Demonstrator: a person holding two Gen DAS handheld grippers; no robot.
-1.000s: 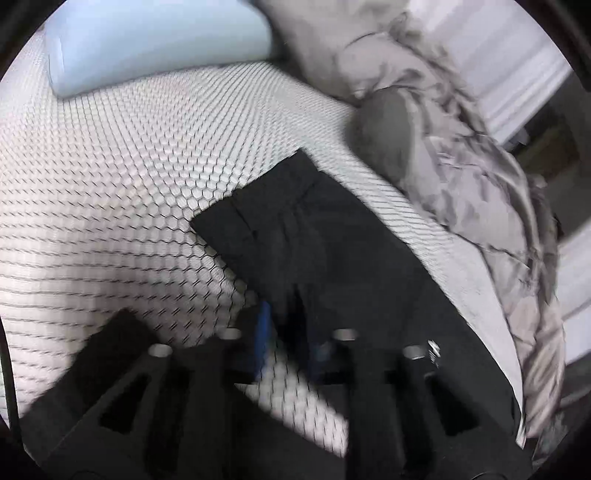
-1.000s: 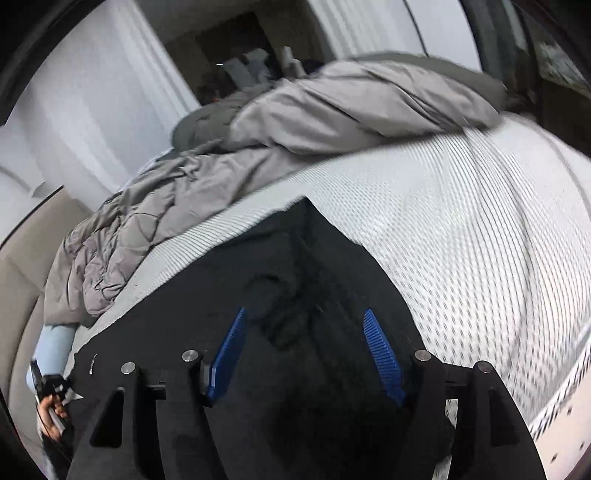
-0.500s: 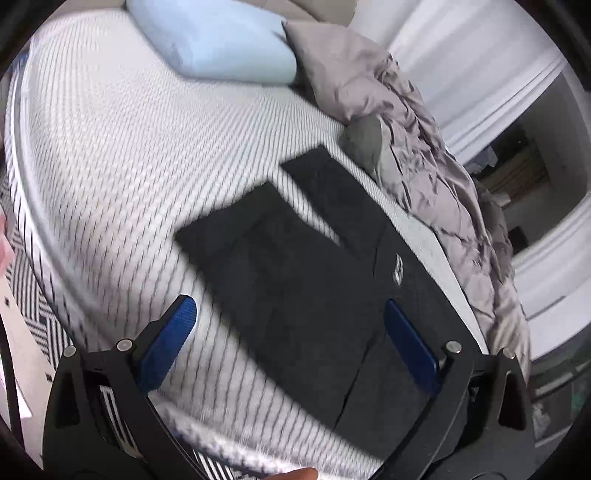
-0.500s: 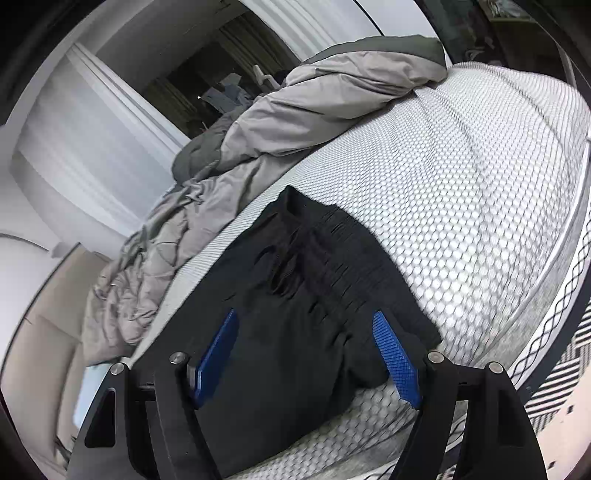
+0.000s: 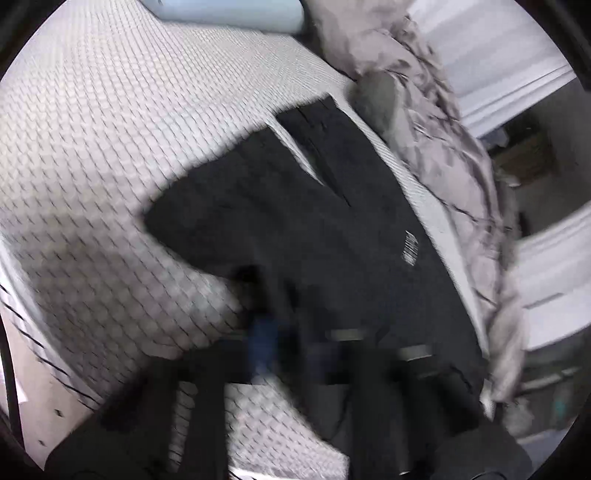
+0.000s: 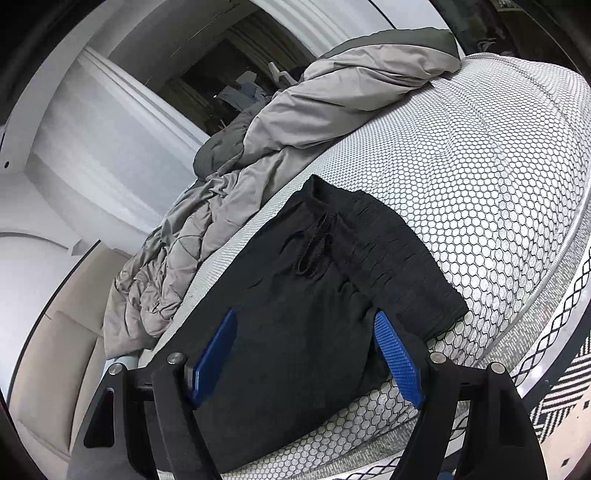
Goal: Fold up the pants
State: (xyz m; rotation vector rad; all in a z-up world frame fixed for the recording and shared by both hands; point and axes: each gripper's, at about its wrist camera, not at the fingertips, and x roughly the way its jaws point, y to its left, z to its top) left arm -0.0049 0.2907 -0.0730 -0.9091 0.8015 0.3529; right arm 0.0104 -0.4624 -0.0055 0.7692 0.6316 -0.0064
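A bed (image 6: 480, 177) is seen covered in a white sheet printed with a dark honeycomb pattern. A crumpled grey duvet (image 6: 332, 99) is heaped along its far side, and a pale blue pillow (image 5: 225, 13) is laid at the head. White curtains (image 6: 110, 122) are hung behind, parted on a dim doorway (image 6: 229, 88). A black-and-white patterned rug (image 6: 565, 398) is spread on the floor beside the bed

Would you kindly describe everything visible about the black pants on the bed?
The black pants are soft knit, lying flat on the honeycomb-patterned mattress. A ribbed elastic waistband and a loose drawstring face the right gripper, which is open above them. A small white logo marks one leg. The left gripper looks shut on the near leg's edge.
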